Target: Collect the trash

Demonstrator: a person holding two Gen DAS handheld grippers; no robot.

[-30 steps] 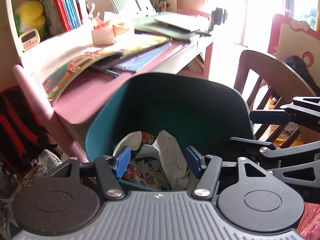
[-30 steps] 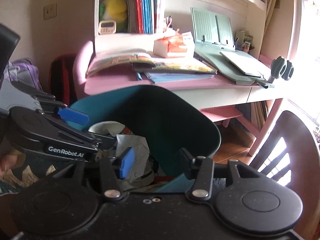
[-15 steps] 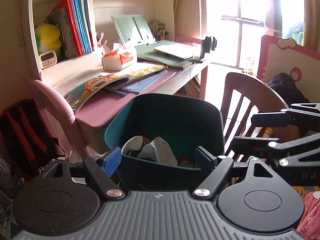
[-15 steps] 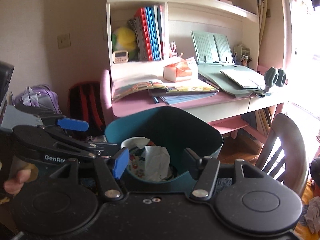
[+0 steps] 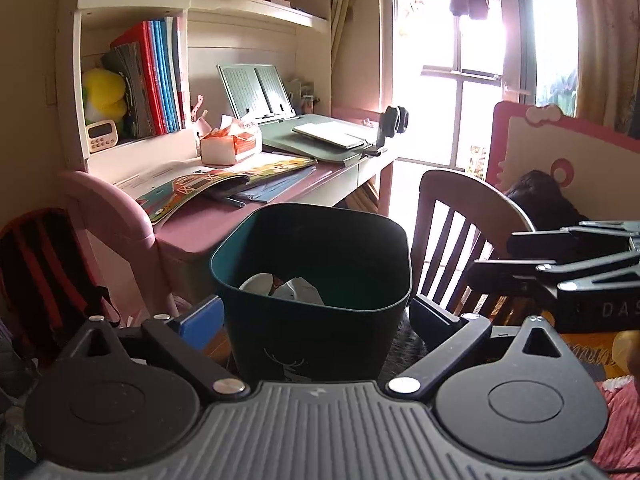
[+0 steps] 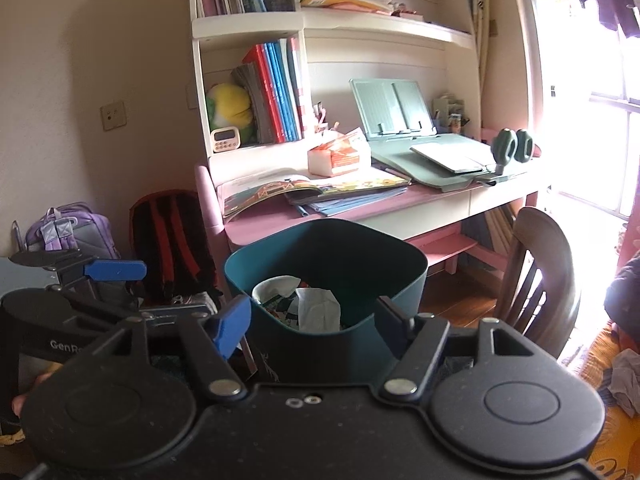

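Bin, dark teal plastic, rounded-square mouth point(image 5: 312, 276): lower centre of both wrist views, standing in front of the pink-topped desk point(image 5: 208, 220). Contents: crumpled white paper and printed wrappers point(image 6: 316, 308), lying low inside.

Left gripper point(image 5: 316, 316): jaws opening, nearly at full spread, nothing held; the bin shows between the blue pads, untouched.

Right gripper point(image 6: 316, 320): jaws opening, wide, nothing held; the bin likewise framed, not gripped.

Step in hand, as judged: both tools empty above the bin, ready to look for more litter.

Handling advice: let both jaws finish opening before any reach. Keep both tools clear of the bin rim and of the dark wooden slat-back chair point(image 5: 460, 236) at right. Leave open picture books point(image 6: 304, 192) and orange-and-white tissue pack point(image 6: 340, 156); neither reads as trash.
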